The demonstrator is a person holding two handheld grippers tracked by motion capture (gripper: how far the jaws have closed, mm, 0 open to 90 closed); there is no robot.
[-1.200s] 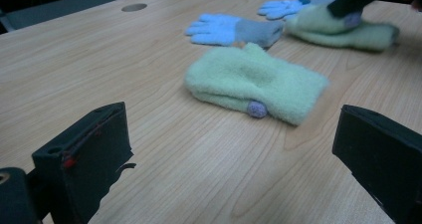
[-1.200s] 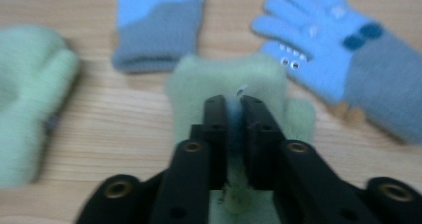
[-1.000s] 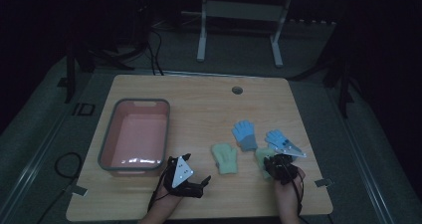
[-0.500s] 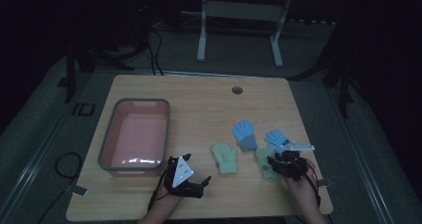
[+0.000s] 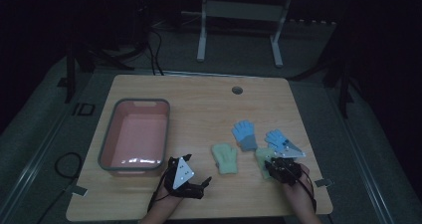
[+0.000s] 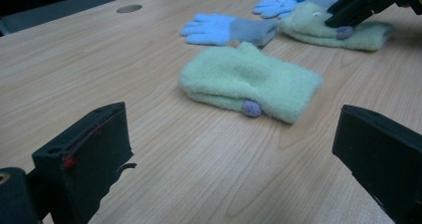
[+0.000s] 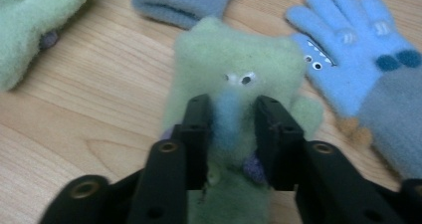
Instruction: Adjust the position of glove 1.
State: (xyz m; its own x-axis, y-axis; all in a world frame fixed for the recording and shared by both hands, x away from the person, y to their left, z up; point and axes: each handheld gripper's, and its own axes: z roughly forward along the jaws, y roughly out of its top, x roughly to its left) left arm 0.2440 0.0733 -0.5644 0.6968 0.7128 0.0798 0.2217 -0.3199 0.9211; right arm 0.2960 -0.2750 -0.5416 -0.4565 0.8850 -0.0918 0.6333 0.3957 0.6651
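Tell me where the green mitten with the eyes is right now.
In the high view the green mitten with eyes lies near the table's right front, pinched by the right gripper, beside a blue glove.

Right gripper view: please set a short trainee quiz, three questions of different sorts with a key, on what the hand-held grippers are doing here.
1. True or false: the left hand-held gripper holds a mitten.
2. What is between the jaws of the right hand-held gripper? A. a blue glove. B. the green mitten with eyes. C. a cable.
3. Which container stands on the table, and what is in it?

Key
1. False: its jaws stand wide open with nothing between them.
2. B: the jaws have just been closing, with a raised fold of that mitten between them.
3. The pink tub; it looks empty.
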